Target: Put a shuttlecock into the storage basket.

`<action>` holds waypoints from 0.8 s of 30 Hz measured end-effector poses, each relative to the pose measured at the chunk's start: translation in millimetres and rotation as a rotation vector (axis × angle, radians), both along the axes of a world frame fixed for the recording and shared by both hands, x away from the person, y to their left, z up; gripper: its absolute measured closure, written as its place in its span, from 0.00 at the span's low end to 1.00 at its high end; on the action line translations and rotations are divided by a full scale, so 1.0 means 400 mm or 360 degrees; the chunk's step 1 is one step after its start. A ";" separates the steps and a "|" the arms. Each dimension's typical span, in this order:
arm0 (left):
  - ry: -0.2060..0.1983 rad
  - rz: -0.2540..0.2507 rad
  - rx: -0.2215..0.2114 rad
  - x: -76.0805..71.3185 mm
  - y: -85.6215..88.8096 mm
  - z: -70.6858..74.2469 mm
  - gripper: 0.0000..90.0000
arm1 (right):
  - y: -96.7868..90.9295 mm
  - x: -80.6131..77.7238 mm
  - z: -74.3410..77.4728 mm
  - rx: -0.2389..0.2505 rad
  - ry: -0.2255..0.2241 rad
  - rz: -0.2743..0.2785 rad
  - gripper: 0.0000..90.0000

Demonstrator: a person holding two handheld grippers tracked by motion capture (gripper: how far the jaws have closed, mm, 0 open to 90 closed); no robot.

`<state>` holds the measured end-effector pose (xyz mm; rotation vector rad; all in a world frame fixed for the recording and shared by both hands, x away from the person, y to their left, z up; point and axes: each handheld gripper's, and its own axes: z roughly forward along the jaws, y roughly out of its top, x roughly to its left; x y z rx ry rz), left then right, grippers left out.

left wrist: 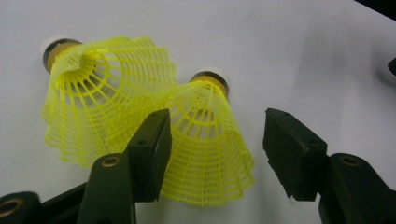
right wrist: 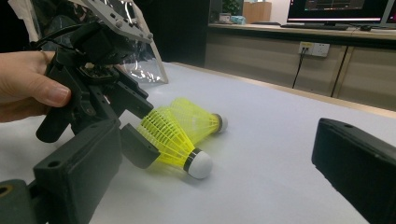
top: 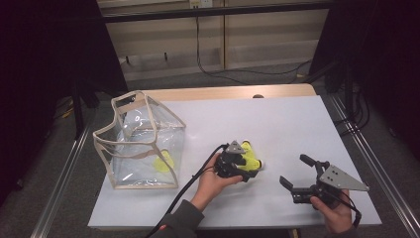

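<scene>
Two yellow mesh shuttlecocks lie side by side on the white table point(top: 297, 124). My left gripper point(top: 249, 164) reaches over them, and the nearer shuttlecock point(left wrist: 205, 140) has its skirt between the jaws. One pad point(left wrist: 156, 149) touches the mesh; the other pad point(left wrist: 292, 154) stands clear of it, so the left gripper point(left wrist: 217, 123) is open. The second shuttlecock point(left wrist: 93, 93) lies just outside that jaw. In the right gripper view, the white-tipped shuttlecock point(right wrist: 175, 144) sits between the left gripper's jaws, the other shuttlecock point(right wrist: 196, 116) behind it. My right gripper point(top: 293, 170) hovers open and empty near the front right.
A clear plastic bag point(top: 141, 141) with beige trim stands open at the table's left, a yellow shuttlecock point(top: 163, 161) inside it. The left gripper's cable point(top: 188, 183) trails back to the front edge. Cabinets and cables lie beyond the table's far edge.
</scene>
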<state>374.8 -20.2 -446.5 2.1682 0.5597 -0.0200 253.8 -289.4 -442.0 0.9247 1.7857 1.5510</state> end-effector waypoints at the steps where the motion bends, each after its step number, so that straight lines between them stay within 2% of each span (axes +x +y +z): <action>1: -0.0010 0.0002 -0.0015 0.000 0.000 0.000 0.47 | 0.001 0.000 0.000 0.0004 0.0000 -0.0001 0.02; 6: 0.0012 -0.0001 -0.0015 -0.004 -0.004 0.000 0.49 | 0.002 -0.001 0.000 0.0001 0.0001 0.0005 0.02; 11: -0.0006 0.0025 -0.0011 -0.002 -0.005 -0.002 0.52 | 0.002 -0.001 0.000 -0.0001 0.0001 0.0003 0.02; 14: -0.0004 0.0030 -0.0039 -0.002 -0.007 -0.005 0.52 | 0.001 -0.001 0.000 -0.0001 -0.0003 0.0003 0.02; 24: 0.0001 0.0050 -0.0034 0.002 -0.013 -0.017 0.57 | -0.002 -0.001 0.000 -0.0002 -0.0006 0.0000 0.02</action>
